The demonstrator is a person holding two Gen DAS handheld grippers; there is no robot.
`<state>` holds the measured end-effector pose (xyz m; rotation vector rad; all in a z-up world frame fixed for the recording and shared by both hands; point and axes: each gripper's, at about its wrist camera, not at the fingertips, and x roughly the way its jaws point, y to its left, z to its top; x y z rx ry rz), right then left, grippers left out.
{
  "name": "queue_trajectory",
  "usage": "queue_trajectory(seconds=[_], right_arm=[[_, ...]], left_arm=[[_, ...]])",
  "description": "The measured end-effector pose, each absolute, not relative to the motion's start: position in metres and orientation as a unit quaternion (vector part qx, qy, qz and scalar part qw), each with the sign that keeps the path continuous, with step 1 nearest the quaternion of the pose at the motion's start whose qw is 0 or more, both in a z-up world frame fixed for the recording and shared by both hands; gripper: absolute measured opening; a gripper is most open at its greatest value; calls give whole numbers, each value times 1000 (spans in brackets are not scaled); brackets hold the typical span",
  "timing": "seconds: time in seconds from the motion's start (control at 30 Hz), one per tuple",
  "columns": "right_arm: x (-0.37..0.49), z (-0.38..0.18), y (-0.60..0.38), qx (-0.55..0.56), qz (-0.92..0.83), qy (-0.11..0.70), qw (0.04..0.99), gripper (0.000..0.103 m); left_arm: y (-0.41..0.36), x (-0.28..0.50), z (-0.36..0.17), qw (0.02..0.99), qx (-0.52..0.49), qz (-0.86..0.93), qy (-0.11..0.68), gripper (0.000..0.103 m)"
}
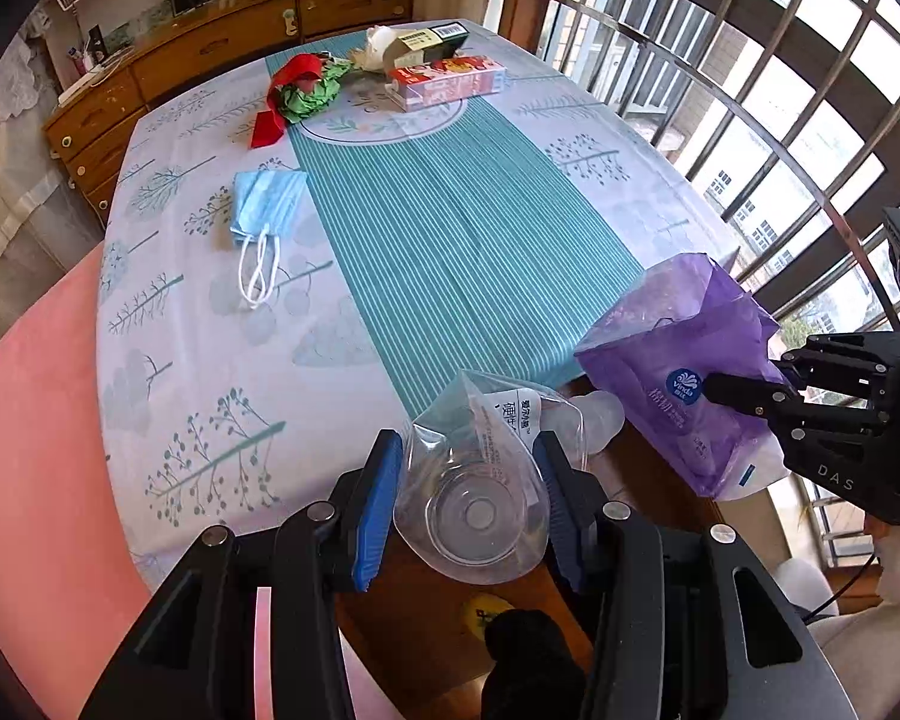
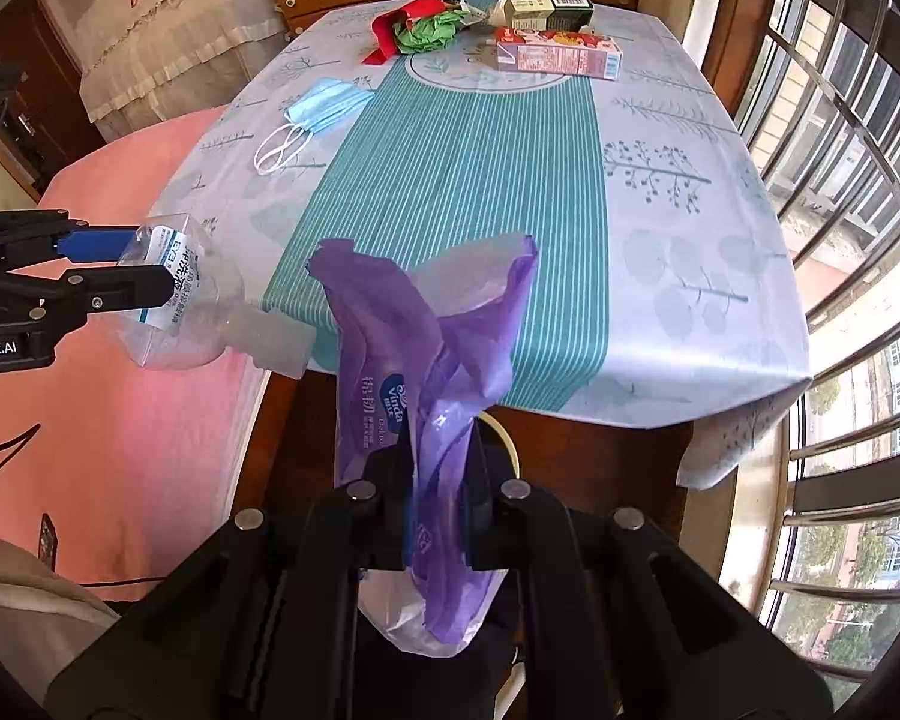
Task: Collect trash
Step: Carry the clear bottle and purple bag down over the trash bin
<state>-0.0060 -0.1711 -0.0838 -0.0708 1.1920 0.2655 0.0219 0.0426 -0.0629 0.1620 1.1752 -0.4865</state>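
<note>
My left gripper [image 1: 471, 480] is shut on a clear plastic bottle [image 1: 480, 474], held off the table's near edge; it also shows in the right wrist view [image 2: 186, 300]. My right gripper [image 2: 438, 468] is shut on a purple Vinda tissue wrapper [image 2: 426, 348], held beside the bottle [image 1: 684, 372]. On the table lie a blue face mask [image 1: 264, 204], a red and green crumpled wrapper [image 1: 300, 90], a pink carton [image 1: 444, 81] and a dark box [image 1: 432, 42].
The table has a patterned cloth [image 1: 210, 330] with a teal striped runner. A pink bed [image 1: 30, 450] is to the left. A wooden dresser [image 1: 210, 48] stands behind. Barred windows [image 1: 750, 90] are to the right.
</note>
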Motion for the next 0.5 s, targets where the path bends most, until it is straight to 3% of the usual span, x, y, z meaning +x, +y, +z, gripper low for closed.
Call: queue_trajectory(seconds=[0.23, 0.5], right_arm=[[-46, -112, -171, -39, 117, 584, 802, 8], [-53, -210, -184, -24, 92, 624, 776, 8]], left_arm=[[23, -22, -94, 790, 65, -235, 563, 45], [-1, -40, -182, 778, 60, -215, 587, 45]])
